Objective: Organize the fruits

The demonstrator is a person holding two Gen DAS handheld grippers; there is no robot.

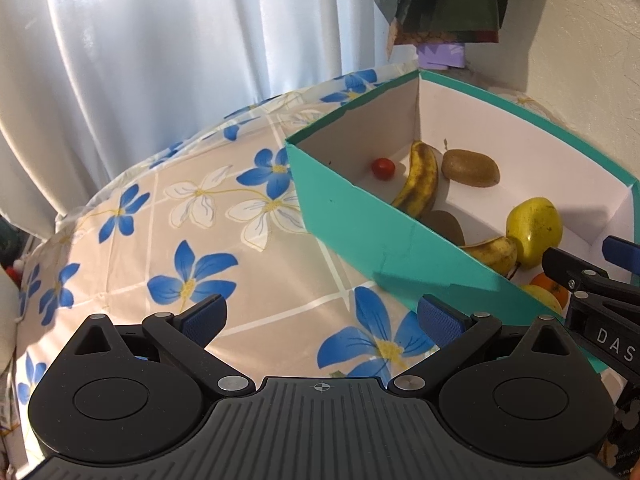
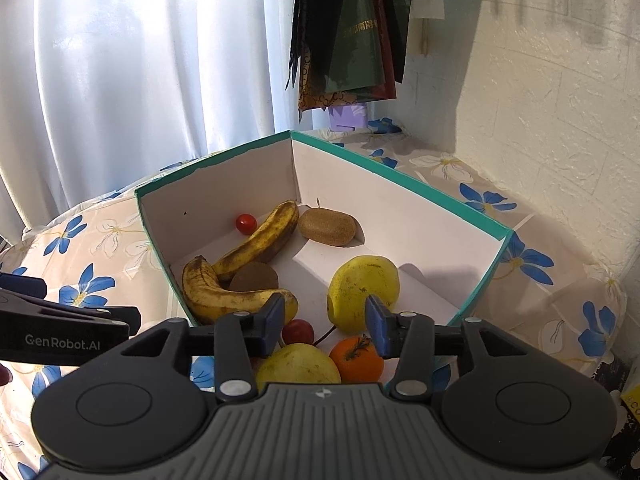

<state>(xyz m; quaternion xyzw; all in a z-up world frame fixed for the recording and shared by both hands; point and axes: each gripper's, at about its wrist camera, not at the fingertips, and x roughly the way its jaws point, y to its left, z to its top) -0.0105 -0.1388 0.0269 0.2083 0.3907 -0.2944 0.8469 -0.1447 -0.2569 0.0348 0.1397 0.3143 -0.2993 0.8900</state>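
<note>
A home, by the look of it: a desk under a flowered cloth (image 1: pixel 200 216), white curtains (image 2: pixel 140 72) at a bright window, bags (image 2: pixel 352 28) hanging by a rough painted wall (image 2: pixel 540 100).

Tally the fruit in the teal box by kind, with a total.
Bananas: 2
Kiwis: 2
Yellow pears: 2
Cherry tomato: 1
Cherry: 1
Orange: 1
Total: 9
</note>
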